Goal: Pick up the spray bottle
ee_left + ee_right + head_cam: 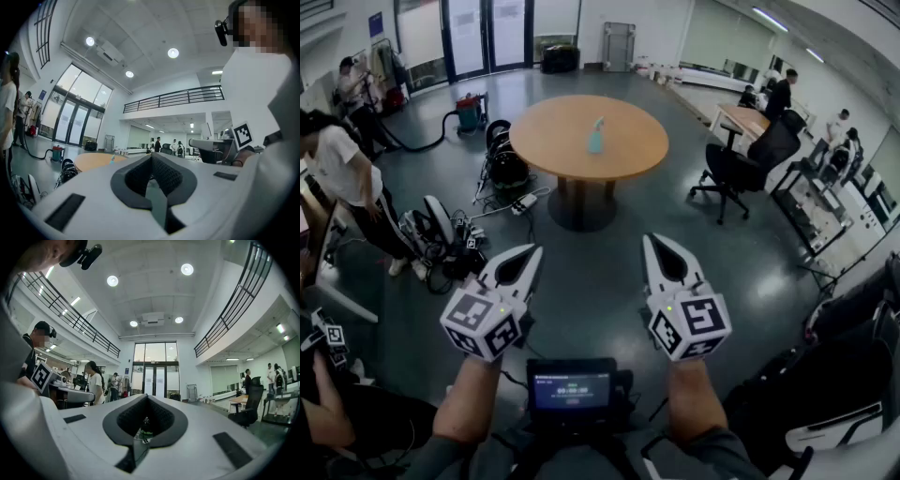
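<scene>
A pale blue spray bottle (596,137) stands upright near the middle of a round wooden table (628,155), far ahead of me across the floor. In the left gripper view the spray bottle (112,159) shows small on the table's edge. My left gripper (531,253) and my right gripper (650,242) are held level side by side over the floor, well short of the table. Both are shut with nothing between the jaws. The left gripper (152,161) and the right gripper (146,404) show only their closed tips in their own views.
A black office chair (741,164) stands right of the table. Cables, a power strip (523,202) and black gear (503,164) lie on the floor to the table's left. A person in white (342,173) stands at far left. A small screen (572,387) sits at my chest.
</scene>
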### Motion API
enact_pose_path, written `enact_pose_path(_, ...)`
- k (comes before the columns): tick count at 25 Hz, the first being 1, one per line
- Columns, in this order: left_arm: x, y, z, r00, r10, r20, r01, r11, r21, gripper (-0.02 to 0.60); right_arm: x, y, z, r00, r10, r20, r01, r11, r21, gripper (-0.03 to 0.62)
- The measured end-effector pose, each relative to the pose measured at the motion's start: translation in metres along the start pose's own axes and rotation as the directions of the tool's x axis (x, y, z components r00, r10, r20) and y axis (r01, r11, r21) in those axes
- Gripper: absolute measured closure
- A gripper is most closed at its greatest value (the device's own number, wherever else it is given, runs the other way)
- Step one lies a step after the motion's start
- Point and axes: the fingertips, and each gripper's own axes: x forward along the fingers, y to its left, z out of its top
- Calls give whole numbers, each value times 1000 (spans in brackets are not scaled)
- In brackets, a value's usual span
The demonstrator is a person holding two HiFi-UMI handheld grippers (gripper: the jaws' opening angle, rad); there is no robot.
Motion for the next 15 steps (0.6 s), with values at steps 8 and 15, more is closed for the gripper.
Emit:
enact_pose_path(8,3,4,-2,1000,3,-5,-4,1000,-1,583,7,2,-4,1000,4,-11,-4,1000,-1,592)
enact_pose_path(15,5,11,-2,1000,2,-7,-2,1000,-8,583,10,-1,0,1000,-30,0,30,999,14,588)
